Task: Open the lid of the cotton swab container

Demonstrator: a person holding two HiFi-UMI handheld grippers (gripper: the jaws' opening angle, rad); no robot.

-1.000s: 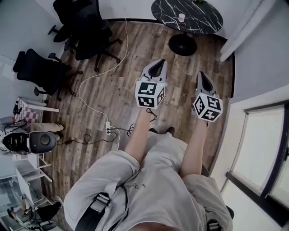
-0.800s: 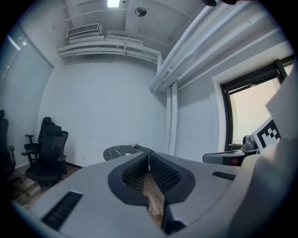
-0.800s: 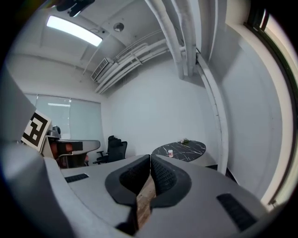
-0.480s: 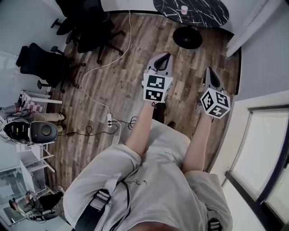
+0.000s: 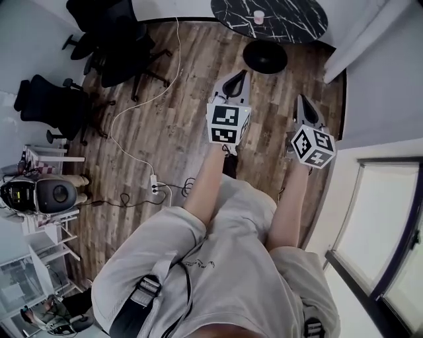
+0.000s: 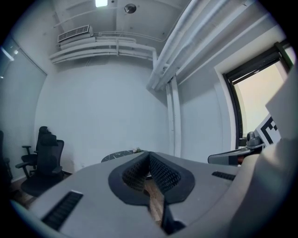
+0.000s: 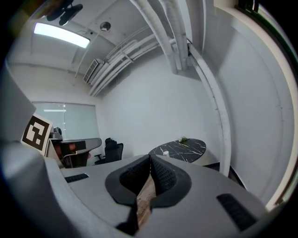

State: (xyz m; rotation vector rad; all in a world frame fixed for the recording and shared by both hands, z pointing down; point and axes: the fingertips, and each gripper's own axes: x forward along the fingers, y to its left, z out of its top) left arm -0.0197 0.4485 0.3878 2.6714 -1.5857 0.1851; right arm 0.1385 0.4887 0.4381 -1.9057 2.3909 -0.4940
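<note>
The left gripper (image 6: 149,154) has its two ribbed black pads pressed flat against each other, and only a sliver of wood floor shows in the slit behind them. The right gripper (image 7: 150,156) is closed pad to pad in the same way and grips nothing. In the head view both are held out side by side at waist height above the plank floor (image 5: 172,132), and each carries its marker cube (image 5: 228,123) just ahead of the forearm. The task's thing appears to be the small pale container (image 5: 258,16), which stands upright on the round black marble table (image 5: 291,23) at the far end of the room, well apart from both grippers. It is too small to tell its lid or what it holds. The right gripper view shows a small green plant (image 7: 183,139) on the same tabletop, farther back than the container. Between the grippers and the table lie floor planks and the table's round black base (image 5: 264,58). To the left are black office chairs (image 5: 49,105), and a white cable (image 5: 132,112) runs across the floor to a power strip (image 5: 154,187). A window (image 5: 377,218) fills the right side, and a white shelf unit (image 5: 33,264) holding unclear items stands at lower left.
</note>
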